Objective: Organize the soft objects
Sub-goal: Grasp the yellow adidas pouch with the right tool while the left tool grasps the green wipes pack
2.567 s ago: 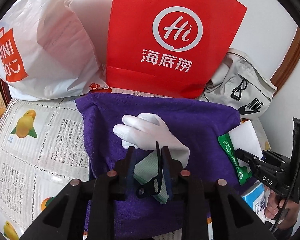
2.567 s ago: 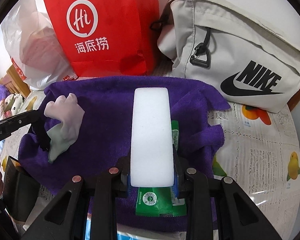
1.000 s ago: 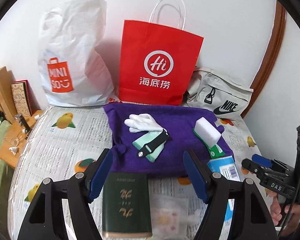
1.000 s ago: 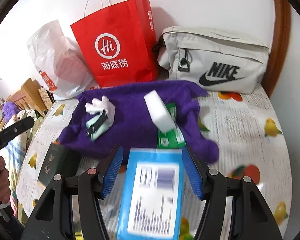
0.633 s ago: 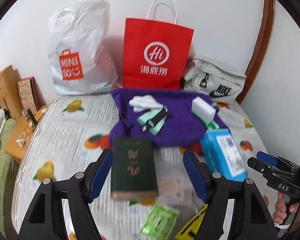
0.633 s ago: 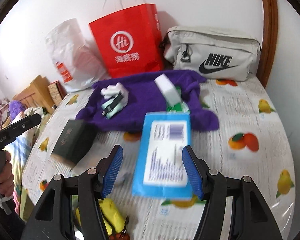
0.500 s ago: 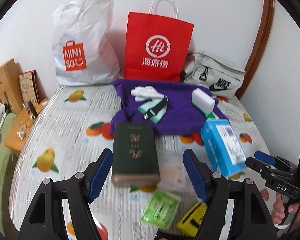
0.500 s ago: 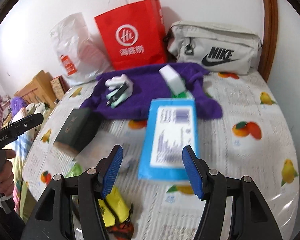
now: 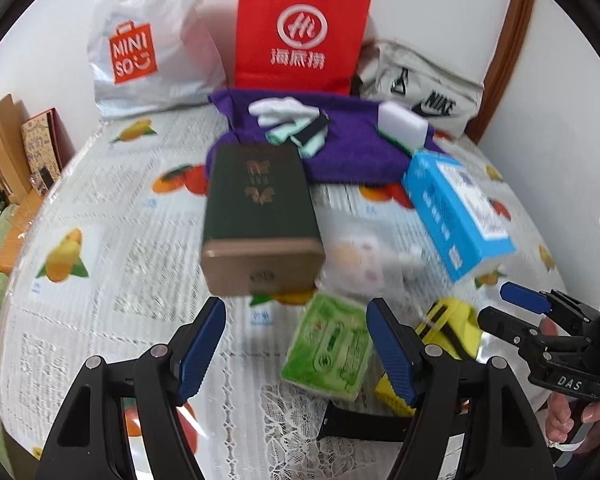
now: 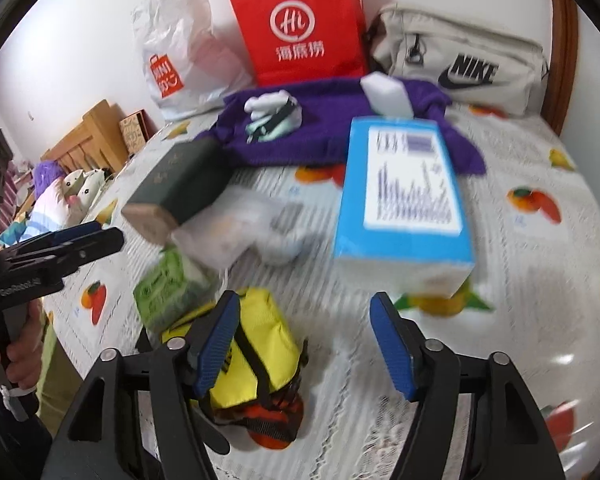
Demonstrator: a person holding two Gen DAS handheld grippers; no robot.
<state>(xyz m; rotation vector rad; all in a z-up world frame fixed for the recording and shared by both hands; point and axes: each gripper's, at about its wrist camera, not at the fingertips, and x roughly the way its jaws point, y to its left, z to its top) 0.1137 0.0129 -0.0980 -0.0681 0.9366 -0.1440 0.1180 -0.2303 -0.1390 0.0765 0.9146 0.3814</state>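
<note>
Now between picks: both grippers empty, pulled back to the near edge

Your left gripper [image 9: 296, 344] has its jaws wide apart, nothing between them, over the near edge of the table [image 9: 100, 208]. Your right gripper [image 10: 304, 344] is the same, spread and empty. The soft things already sorted lie on the purple towel [image 9: 352, 156] at the far edge: white glove [image 9: 278, 109], mint pad with black strap [image 9: 306, 132], white sponge [image 9: 402, 124].

Next step, by my judgement: grab another soft item from the near side. The green tissue pack [image 9: 330, 346] sits just ahead of your left gripper, between its jaws in view; the yellow pouch [image 10: 252, 352] is under your right gripper's left jaw. Lower, centre and close on one, then carry it to the towel. The dark green box [image 9: 260, 212] and blue box [image 10: 400, 196] look rigid, so skip them.

Versus 2.6 s ago: then your left gripper was clamped on the mint pad and your right on the sponge, both over the towel. Both are now released and you have backed well away, so the near clutter has come into view.
</note>
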